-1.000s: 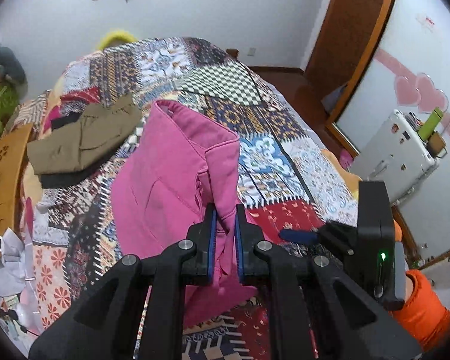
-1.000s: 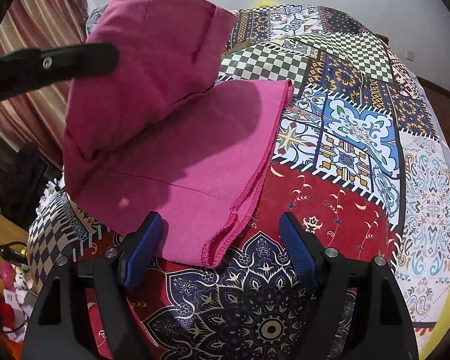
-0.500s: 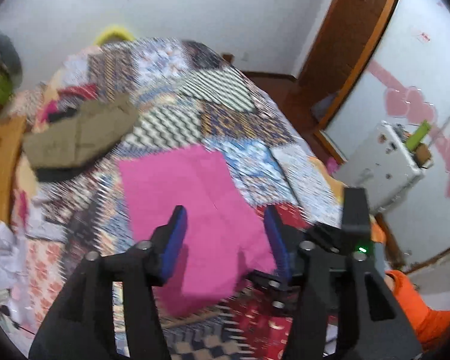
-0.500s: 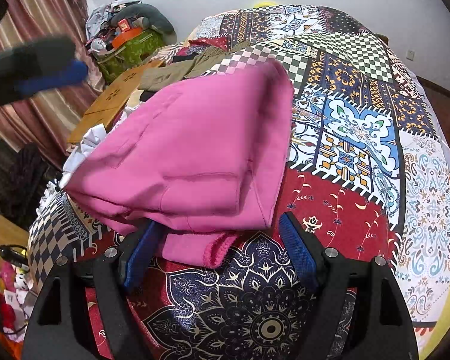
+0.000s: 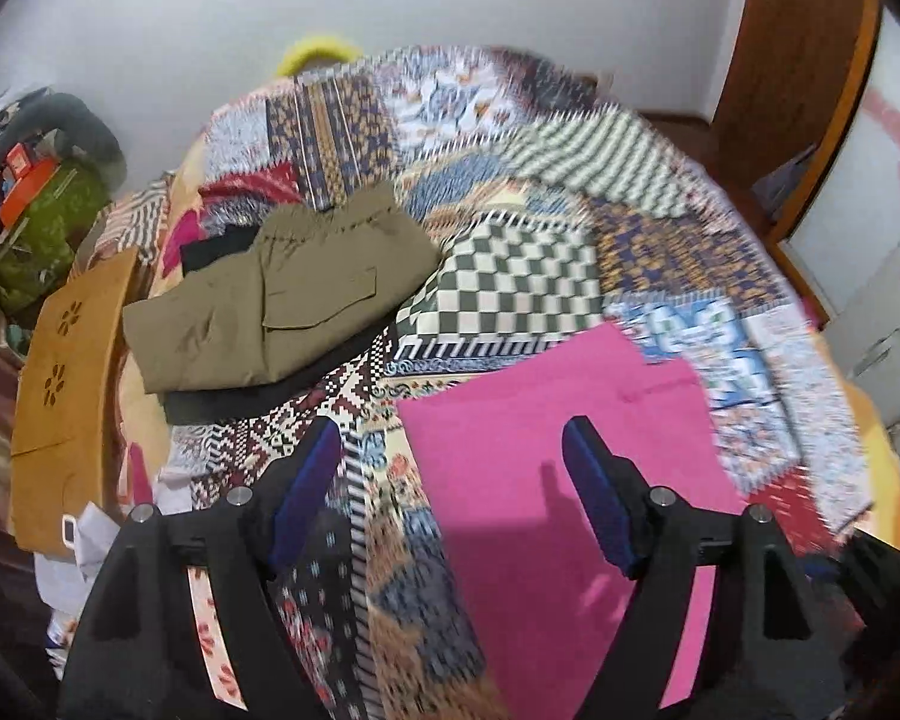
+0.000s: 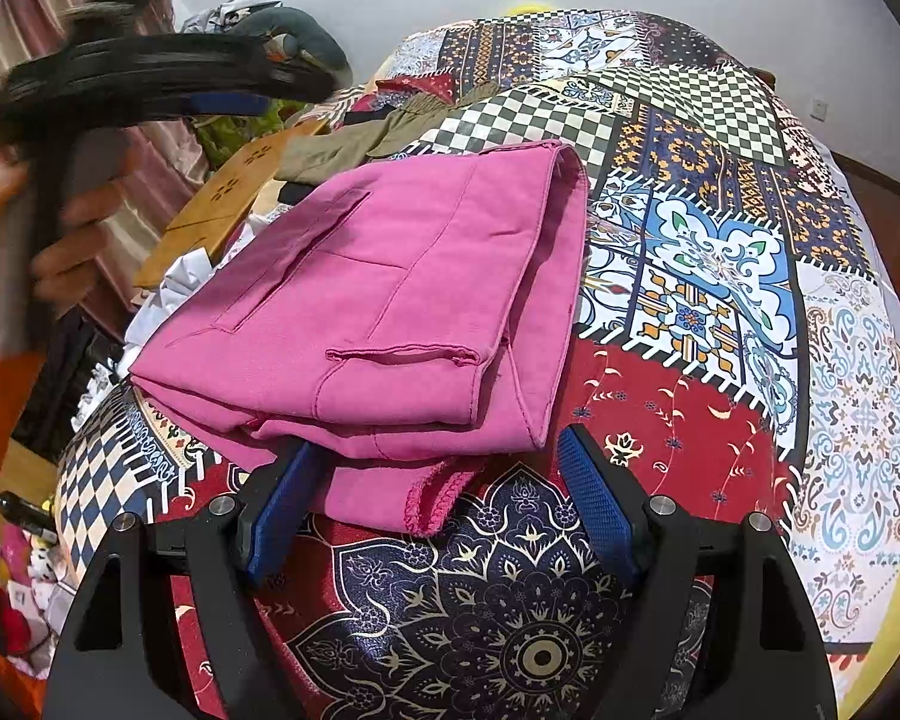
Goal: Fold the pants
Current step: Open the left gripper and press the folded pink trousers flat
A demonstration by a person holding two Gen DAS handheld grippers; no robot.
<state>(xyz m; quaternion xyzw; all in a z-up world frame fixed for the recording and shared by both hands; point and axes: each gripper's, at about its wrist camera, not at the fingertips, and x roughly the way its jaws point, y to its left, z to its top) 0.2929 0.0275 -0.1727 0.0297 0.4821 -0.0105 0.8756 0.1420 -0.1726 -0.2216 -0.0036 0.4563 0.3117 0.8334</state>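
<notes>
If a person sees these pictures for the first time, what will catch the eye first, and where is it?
The bright pink pants catch the eye first: they lie folded on the patchwork bedspread, just ahead of the right gripper, whose jaws stand open. Beyond them, nearer the far left edge of the bed, olive pants lie folded on a dark garment. The left gripper hangs above the bed, jaws opening, nothing held.

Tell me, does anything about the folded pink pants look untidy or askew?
Yes, slightly. On the pink pants the layers do not line up: a hemmed edge sticks out from under the stack at the near side, between the fingers of the right gripper. Nothing looks damaged.
</notes>
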